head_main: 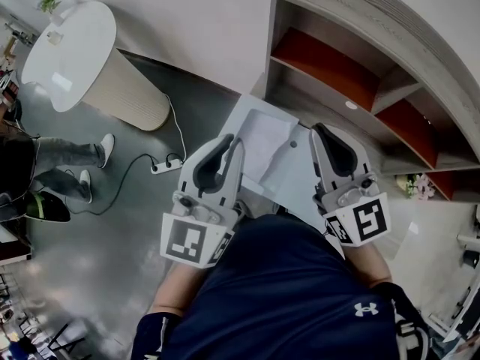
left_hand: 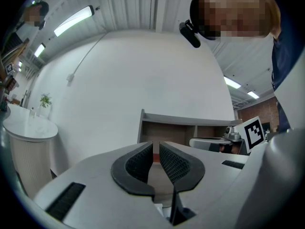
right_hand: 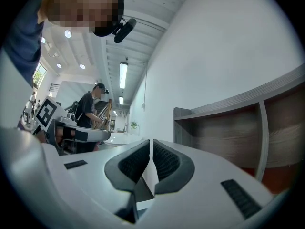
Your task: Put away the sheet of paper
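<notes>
Pinching sheet of paper [head_main: 264, 150]: left gripper [left_hand: 156, 147], right gripper [right_hand: 151, 144]; head view shows whole sheet.

Grey floor [head_main: 112, 238] carries a round white table [head_main: 71, 51] and a power strip [head_main: 166, 165].

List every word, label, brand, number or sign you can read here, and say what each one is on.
No words or numbers can be read anywhere.
Shirt: a small white brand emblem, with no lettering.
Square markers on the gripper cubes: black-and-white patterns, not text.
Sheet of paper: no print visible.
</notes>
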Motion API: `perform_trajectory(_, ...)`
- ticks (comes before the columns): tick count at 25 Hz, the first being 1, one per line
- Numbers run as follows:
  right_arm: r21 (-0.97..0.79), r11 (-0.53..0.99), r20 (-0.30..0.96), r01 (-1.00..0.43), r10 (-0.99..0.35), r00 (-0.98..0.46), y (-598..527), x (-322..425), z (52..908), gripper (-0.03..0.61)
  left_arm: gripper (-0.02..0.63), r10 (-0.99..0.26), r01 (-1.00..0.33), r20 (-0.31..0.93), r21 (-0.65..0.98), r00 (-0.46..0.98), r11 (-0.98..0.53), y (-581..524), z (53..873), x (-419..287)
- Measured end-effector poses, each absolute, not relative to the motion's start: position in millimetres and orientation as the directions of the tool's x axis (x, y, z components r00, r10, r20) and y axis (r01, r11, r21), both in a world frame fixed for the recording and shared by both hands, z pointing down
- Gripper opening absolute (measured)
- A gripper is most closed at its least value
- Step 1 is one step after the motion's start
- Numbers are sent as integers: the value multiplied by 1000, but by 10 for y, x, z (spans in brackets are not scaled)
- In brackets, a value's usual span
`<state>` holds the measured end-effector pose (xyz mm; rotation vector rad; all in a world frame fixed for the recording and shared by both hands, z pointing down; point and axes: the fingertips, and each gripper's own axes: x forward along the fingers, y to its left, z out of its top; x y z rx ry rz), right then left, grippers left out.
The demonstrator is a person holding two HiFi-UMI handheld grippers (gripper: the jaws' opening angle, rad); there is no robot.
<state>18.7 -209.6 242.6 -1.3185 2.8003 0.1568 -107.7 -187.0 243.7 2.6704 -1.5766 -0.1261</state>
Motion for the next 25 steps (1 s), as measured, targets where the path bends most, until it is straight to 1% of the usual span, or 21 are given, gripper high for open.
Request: perform_trajectory(25, 66, 624, -69, -778, -775, -628, -2049, 219, 2493, 28, 54, -881, -875, -44, 100, 471, -473, -1812, 2501, -1126)
